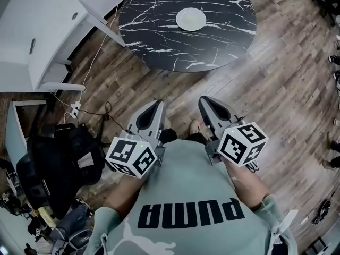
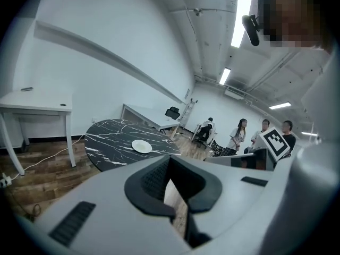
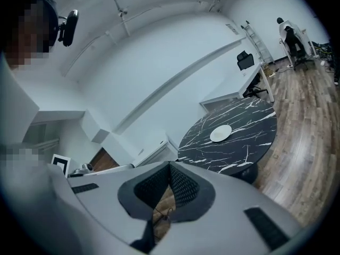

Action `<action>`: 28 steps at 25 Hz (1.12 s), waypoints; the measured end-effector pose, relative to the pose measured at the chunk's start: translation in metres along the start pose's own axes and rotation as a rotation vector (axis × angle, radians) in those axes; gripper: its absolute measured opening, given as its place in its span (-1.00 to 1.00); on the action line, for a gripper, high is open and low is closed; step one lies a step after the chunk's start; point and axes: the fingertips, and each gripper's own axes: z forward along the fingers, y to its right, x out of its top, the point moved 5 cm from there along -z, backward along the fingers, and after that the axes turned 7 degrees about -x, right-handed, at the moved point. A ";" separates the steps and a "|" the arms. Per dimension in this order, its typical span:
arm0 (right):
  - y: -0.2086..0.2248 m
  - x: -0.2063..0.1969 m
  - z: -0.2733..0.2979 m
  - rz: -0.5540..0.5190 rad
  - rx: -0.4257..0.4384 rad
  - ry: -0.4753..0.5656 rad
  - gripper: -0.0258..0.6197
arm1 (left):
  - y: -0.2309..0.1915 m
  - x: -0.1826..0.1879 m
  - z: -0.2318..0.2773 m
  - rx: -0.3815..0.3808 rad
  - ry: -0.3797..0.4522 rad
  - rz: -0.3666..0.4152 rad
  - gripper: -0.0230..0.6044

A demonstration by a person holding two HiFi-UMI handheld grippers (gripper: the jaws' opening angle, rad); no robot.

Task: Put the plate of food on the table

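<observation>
— Plate (image 1: 190, 19): where does it sit?

— On the round black marble table (image 1: 159, 36), toward its far side, well apart from both grippers. It looks white and flat; whether any food lies on it is too small to tell.

— And the jaws?

— The left gripper (image 1: 158, 102) has its jaws clenched tip to tip with nothing between them; only floor shows through the gap behind the tips. The right gripper (image 1: 204, 99) is the same, pressed together and empty. Both are held close to the person's shirt (image 1: 191, 195) and point toward the table.

— What lies between them and the table?

— A stretch of wooden floor (image 1: 276, 78).

— Anything off to the sides?

— On the left a white desk (image 1: 48, 31) stands near the table's edge, and a white cable (image 1: 98, 47) runs from it down across the floor to a power strip (image 1: 75, 110). Nearer the person, a black bag (image 1: 69, 153) sits on the floor just beside the left gripper's marker cube (image 1: 132, 155). In the left gripper view several people (image 2: 239, 134) are gathered far beyond the table.
</observation>
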 end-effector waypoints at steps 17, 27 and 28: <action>-0.058 -0.054 -0.011 -0.031 -0.058 0.019 -0.90 | -0.024 -0.018 -0.062 -0.062 0.011 0.027 -0.91; -0.078 -0.058 -0.012 -0.017 -0.086 0.050 -0.90 | -0.032 -0.013 -0.076 -0.104 0.011 0.047 -0.91; -0.079 -0.059 -0.012 -0.017 -0.087 0.053 -0.90 | -0.033 -0.013 -0.077 -0.106 0.011 0.048 -0.91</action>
